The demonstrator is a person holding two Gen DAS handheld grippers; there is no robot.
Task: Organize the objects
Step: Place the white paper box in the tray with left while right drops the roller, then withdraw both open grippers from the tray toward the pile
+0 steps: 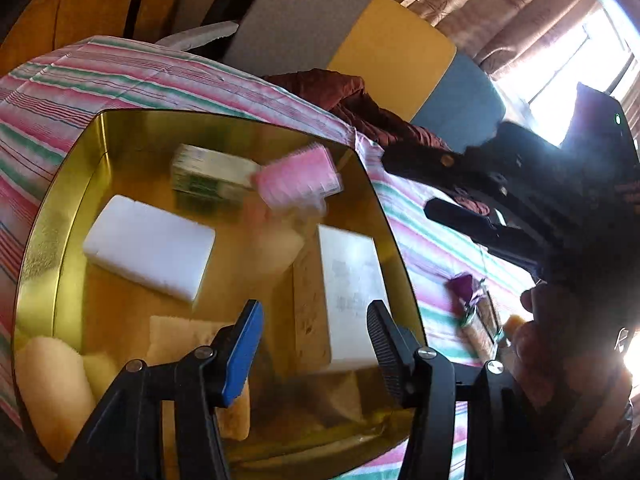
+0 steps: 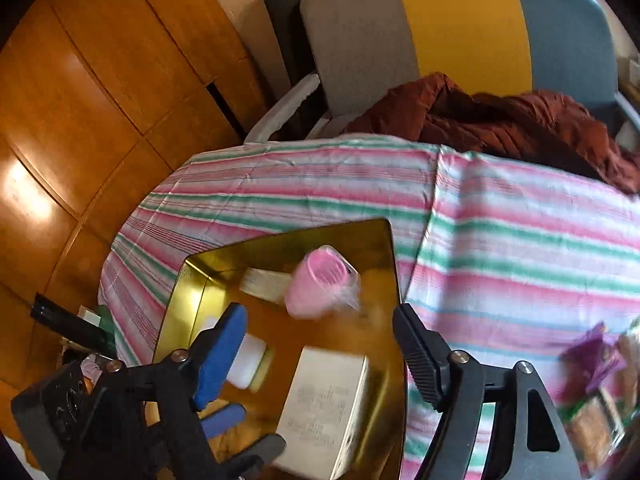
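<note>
Striped cloth (image 2: 500, 216) covers the table, carrying a gold tin (image 1: 52, 240). Both claws hang spread and empty over it: left gripper (image 1: 316, 344), right gripper (image 2: 320, 356). Blurred pink roller pack (image 1: 298, 182) sits near the tin's far edge, beside a green box (image 1: 208, 178); white sponge (image 1: 150, 246) lies by its left wall.

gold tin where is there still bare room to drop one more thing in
Inside the gold tin, the bare floor is the middle strip between the white foam block and the white box. The far wall is crowded by the green carton and pink item; the near-left corner holds yellow sponges.
</note>
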